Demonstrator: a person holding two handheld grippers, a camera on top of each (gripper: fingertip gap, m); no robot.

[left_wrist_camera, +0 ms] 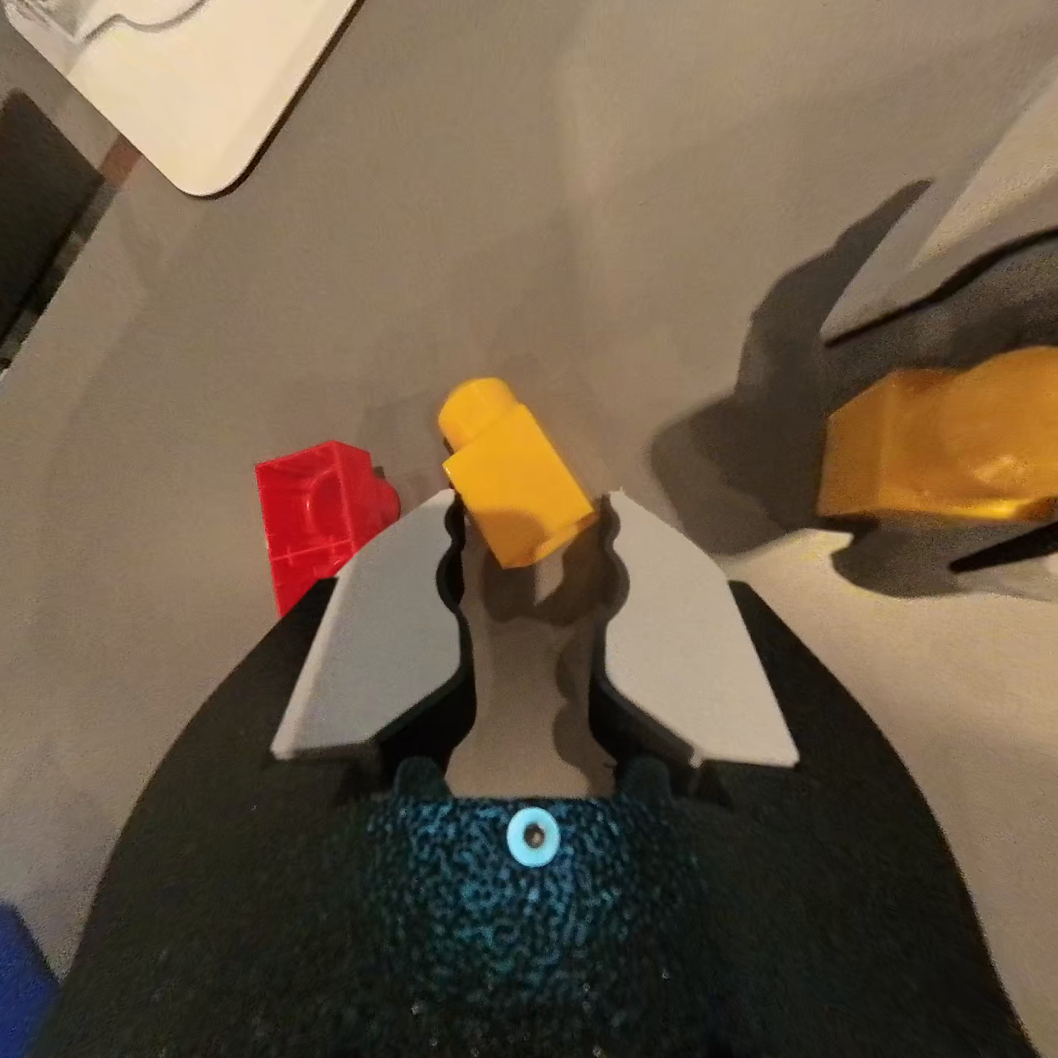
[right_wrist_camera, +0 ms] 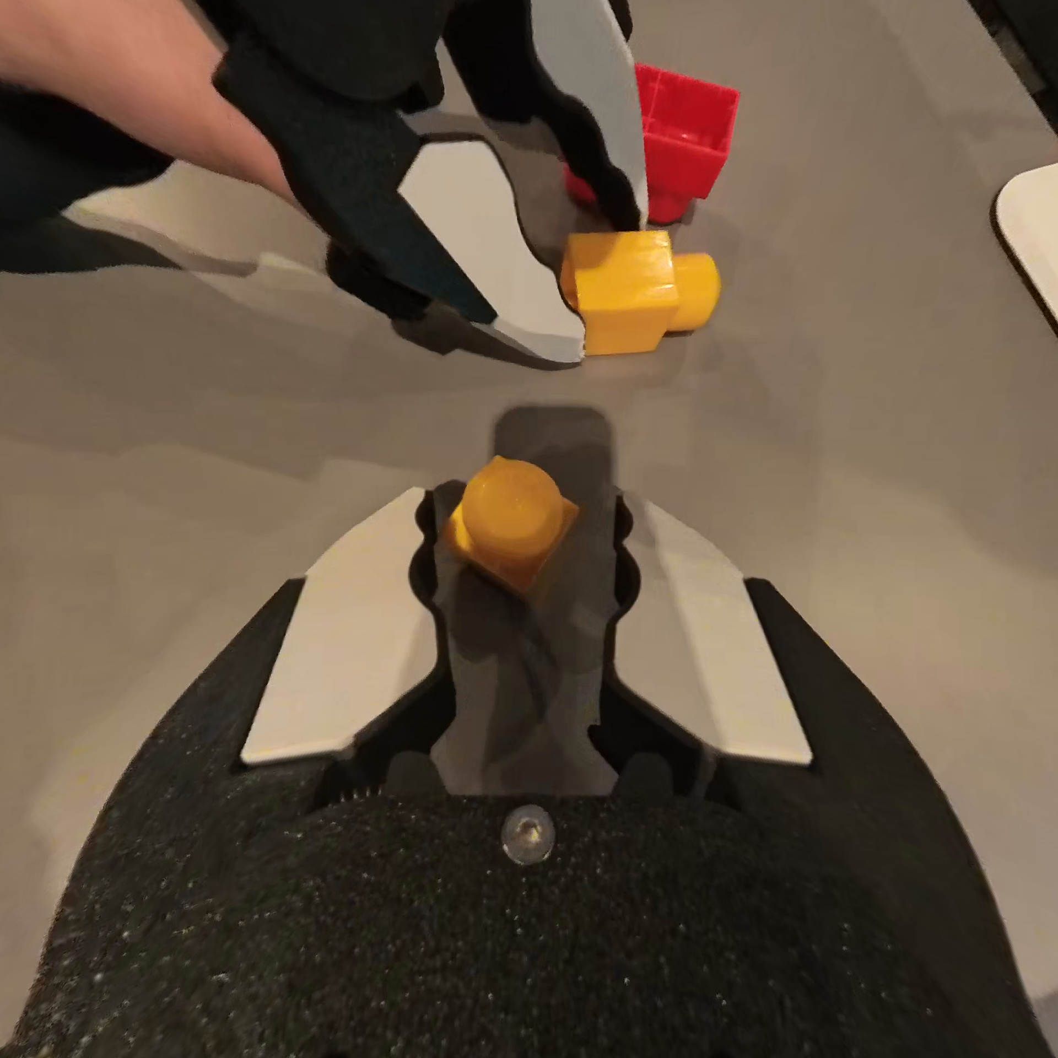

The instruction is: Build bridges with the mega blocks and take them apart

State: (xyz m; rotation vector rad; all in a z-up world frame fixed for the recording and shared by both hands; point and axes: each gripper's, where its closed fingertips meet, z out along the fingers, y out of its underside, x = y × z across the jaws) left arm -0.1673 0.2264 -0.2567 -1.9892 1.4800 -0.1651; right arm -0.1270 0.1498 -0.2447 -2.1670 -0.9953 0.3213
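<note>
My left gripper (right_wrist_camera: 607, 286) angles low over the bench (left_wrist_camera: 515, 229), fingers spread around a yellow block (left_wrist_camera: 515, 492); my right gripper (right_wrist_camera: 518, 535), fingers spread, straddles an orange block (right_wrist_camera: 509, 538).

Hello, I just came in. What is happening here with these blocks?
A person holds a two-finger gripper in each hand over a grey table. The left gripper has its fingers around a yellow block lying on its side, with a gap on one side. The right gripper stands open around a second yellow block, not pressing it. A red block lies loose nearby. No bridge is standing.
</note>
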